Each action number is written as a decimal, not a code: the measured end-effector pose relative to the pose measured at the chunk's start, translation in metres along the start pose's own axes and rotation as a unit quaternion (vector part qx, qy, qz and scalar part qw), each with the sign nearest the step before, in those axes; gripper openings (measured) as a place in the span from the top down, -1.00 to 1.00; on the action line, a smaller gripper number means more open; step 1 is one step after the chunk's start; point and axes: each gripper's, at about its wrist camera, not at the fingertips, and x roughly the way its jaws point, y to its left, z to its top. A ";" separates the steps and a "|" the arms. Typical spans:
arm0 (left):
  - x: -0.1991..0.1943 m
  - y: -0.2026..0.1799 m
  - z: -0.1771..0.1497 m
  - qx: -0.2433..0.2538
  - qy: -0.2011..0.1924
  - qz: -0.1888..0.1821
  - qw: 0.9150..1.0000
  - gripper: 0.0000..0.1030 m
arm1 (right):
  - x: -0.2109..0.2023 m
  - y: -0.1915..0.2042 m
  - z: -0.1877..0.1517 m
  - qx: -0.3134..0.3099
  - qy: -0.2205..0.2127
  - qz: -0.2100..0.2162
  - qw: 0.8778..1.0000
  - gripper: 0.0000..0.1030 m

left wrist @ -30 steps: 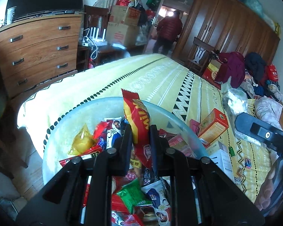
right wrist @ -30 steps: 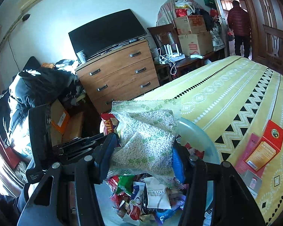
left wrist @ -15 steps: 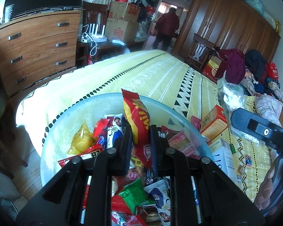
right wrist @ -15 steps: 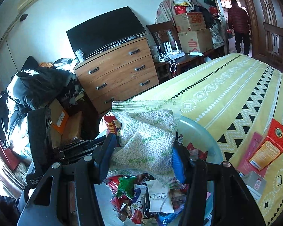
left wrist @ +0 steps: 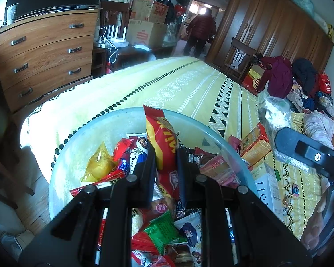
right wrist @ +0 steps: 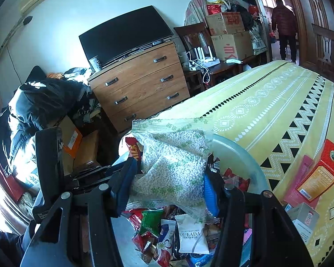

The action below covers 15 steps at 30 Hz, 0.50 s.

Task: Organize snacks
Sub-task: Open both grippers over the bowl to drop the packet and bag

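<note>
Left wrist view: the left gripper (left wrist: 165,162) is clamped on a red and yellow snack packet (left wrist: 161,140), held upright over the clear bowl (left wrist: 222,142) of mixed snacks at the bed's (left wrist: 178,89) near corner. Orange boxes (left wrist: 255,143) crowd the bowl's right rim.

Right wrist view: the right gripper (right wrist: 169,184) squeezes a clear bag of white pellets (right wrist: 173,166) above the same bowl (right wrist: 240,158), blocking much of the pile; a red box (right wrist: 320,173) lies beside it on the bedspread.

a lived-in bedroom at home

a bed (left wrist: 189,84) under a yellow patterned cover filled the room. a wooden dresser (right wrist: 142,82) carrying a television (right wrist: 124,35) stood at the far left, a tall wardrobe (left wrist: 273,35) at the far right, with stacked cardboard boxes (left wrist: 144,26) between them.
</note>
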 end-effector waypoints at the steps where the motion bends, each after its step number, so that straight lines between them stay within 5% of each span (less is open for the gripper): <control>1: 0.000 0.000 0.000 0.000 0.000 0.000 1.000 0.65 | 0.000 0.000 0.000 0.000 0.000 0.000 1.000 -0.14; 15: 0.001 -0.001 0.002 0.001 0.003 0.000 1.000 0.65 | 0.004 -0.001 0.001 0.008 0.001 0.001 1.000 -0.14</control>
